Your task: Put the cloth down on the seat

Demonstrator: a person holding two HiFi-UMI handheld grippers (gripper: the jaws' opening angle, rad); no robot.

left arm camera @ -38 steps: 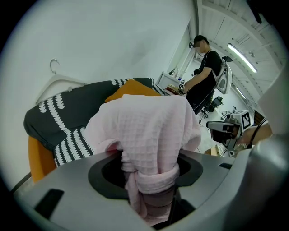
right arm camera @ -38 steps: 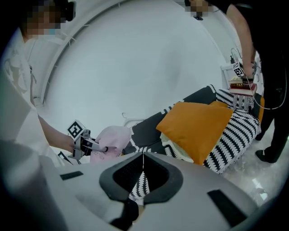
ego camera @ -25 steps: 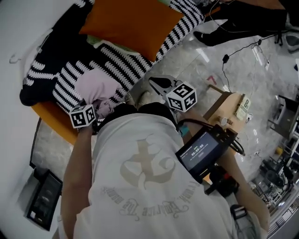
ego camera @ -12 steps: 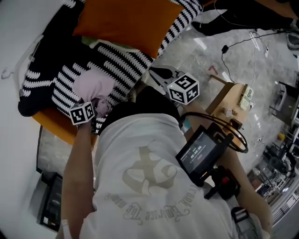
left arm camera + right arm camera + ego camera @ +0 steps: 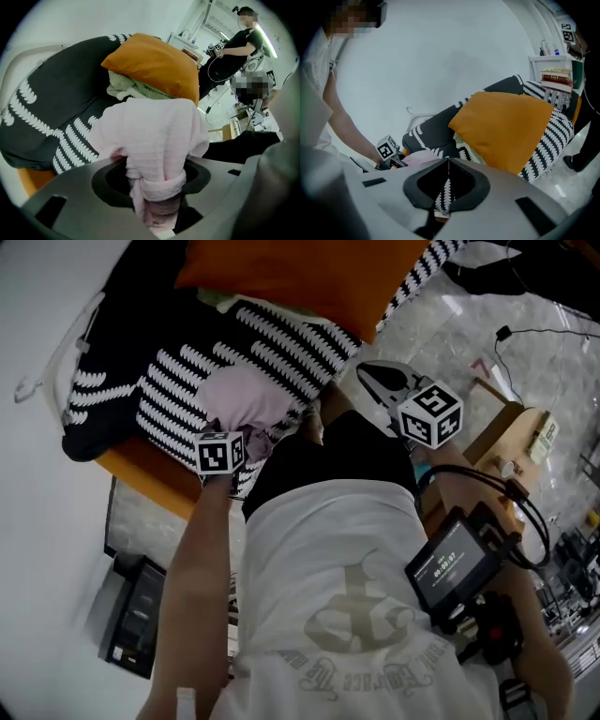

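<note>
A pale pink cloth (image 5: 154,136) is bunched between the jaws of my left gripper (image 5: 157,211), which is shut on it. In the head view the pink cloth (image 5: 242,397) rests on the black-and-white striped throw (image 5: 178,404) that covers the orange seat (image 5: 141,472), with the left gripper (image 5: 242,435) at its near edge. My right gripper (image 5: 367,374) is over the seat's right edge, shut with nothing in it. In the right gripper view its tips meet at the right gripper (image 5: 448,164), and the pink cloth (image 5: 423,157) shows beside the left gripper's marker cube.
An orange cushion (image 5: 300,273) leans at the back of the seat, over a green knit cloth (image 5: 126,86). A black device (image 5: 136,615) sits on the floor at left and a wooden box (image 5: 511,427) at right. A person in black (image 5: 229,51) stands beyond.
The head view has swung, so everything sits further right and lower in frame. The left gripper still holds the pink cloth on the striped throw. The right gripper stays shut beside it.
</note>
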